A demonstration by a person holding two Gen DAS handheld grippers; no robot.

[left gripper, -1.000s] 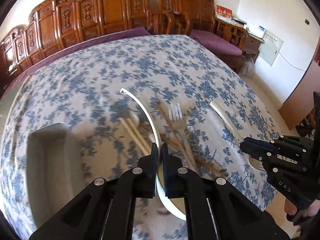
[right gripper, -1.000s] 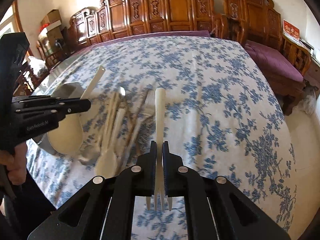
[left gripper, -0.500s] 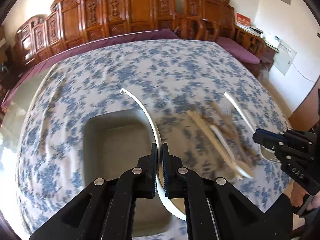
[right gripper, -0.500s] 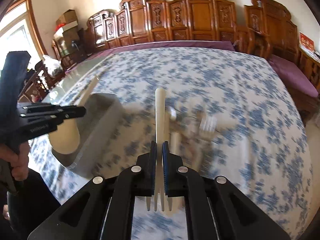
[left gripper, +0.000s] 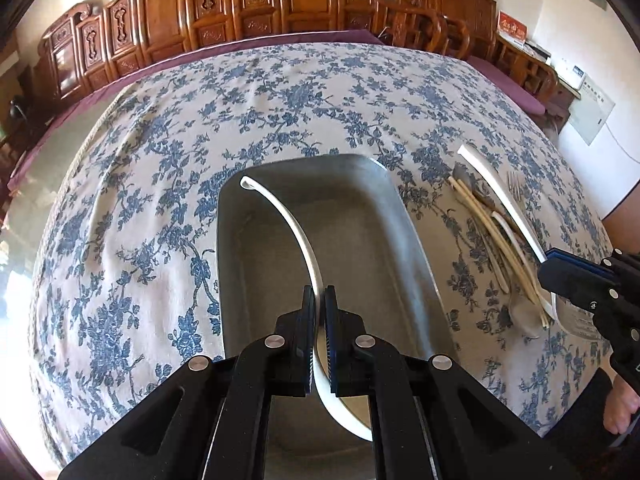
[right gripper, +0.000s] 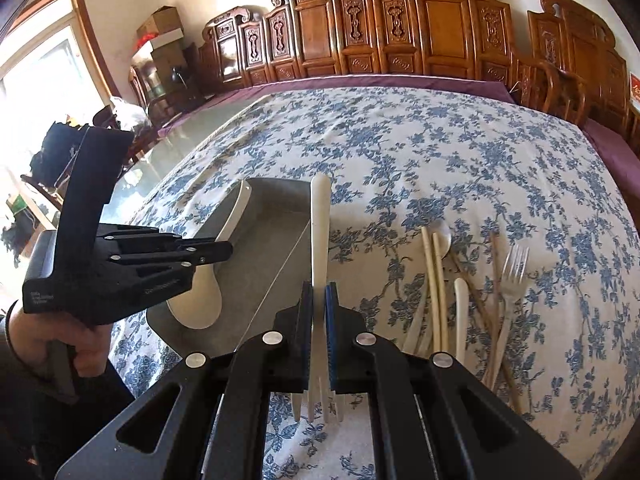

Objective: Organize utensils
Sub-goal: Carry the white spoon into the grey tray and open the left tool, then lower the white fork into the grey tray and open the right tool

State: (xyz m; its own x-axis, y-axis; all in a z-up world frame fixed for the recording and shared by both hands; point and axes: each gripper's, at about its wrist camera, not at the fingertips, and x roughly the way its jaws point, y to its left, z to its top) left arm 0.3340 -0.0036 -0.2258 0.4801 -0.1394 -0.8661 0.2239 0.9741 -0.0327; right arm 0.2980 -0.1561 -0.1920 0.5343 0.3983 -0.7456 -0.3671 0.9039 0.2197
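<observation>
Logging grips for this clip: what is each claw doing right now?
Left claw: closed on the white spoon, above the metal tray.
Right claw: closed on the white fork, tines toward the camera.

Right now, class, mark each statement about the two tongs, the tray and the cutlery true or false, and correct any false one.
1. The left tongs grip a white spoon. True.
2. The right tongs are open and empty. False: they are shut on a white fork.
3. The grey tray already holds several forks. False: none lie in it.
4. Chopsticks lie on the floral tablecloth. True.
</observation>
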